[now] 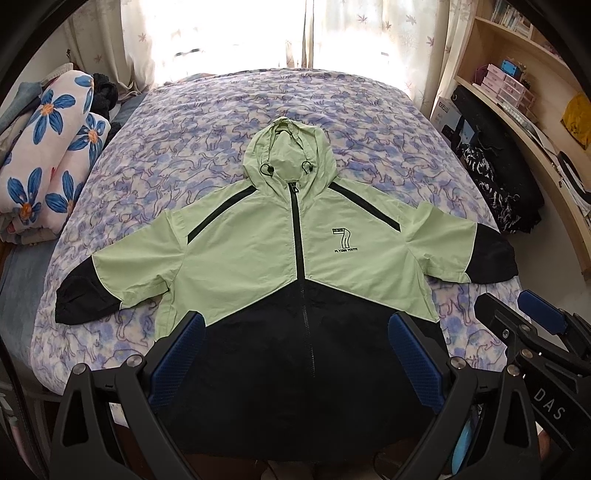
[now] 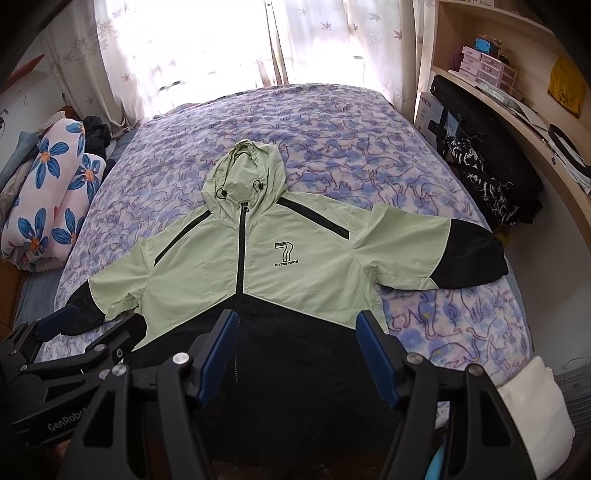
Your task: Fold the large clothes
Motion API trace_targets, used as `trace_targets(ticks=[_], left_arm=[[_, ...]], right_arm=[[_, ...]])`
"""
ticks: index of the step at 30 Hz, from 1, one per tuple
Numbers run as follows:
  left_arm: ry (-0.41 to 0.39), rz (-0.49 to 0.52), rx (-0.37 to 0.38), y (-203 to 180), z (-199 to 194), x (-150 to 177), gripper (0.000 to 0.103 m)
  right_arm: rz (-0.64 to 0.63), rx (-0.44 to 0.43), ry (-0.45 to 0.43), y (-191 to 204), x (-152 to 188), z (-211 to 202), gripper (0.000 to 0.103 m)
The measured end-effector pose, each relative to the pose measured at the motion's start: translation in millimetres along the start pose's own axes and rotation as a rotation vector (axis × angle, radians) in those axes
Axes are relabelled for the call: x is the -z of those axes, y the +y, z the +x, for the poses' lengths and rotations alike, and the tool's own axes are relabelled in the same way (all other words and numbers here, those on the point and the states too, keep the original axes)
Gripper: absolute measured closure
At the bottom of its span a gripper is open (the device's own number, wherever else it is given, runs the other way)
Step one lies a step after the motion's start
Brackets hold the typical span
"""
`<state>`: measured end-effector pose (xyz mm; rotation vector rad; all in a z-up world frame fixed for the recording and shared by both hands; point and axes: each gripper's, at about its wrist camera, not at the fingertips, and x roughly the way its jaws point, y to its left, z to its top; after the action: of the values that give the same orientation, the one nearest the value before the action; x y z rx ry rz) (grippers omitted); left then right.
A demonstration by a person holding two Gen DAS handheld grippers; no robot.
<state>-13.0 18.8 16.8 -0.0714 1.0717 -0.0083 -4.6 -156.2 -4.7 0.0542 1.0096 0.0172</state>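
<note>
The green-and-black hooded jacket (image 1: 295,258) lies flat, zipped and face-up on the bed (image 1: 207,122), sleeves spread. Left tool (image 1: 295,354) and right tool (image 2: 297,350) hover over its black hem, both spread, gripping nothing. Curtained window (image 1: 236,33) behind; wooden shelving (image 1: 517,70) on the right; folded floral quilt (image 1: 51,155) on the left

The jacket (image 1: 258,254) is light green on top and black at the bottom, with black cuffs, black stripes and a black zip. The bed cover (image 1: 207,122) is white with purple and blue cat shapes. At the bed's left edge, a rolled blanket (image 1: 48,147) is pink with blue flowers.
</note>
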Motion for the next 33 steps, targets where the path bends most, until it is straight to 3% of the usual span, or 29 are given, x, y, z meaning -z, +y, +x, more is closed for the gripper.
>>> trace_targets(ticks=[33], left_arm=[[0.027,0.025,0.015,25.8,20.4,-13.1,0.005]], right_arm=[[0.029,-0.005,0.044,26.7,-1.6,13.9,0.036]])
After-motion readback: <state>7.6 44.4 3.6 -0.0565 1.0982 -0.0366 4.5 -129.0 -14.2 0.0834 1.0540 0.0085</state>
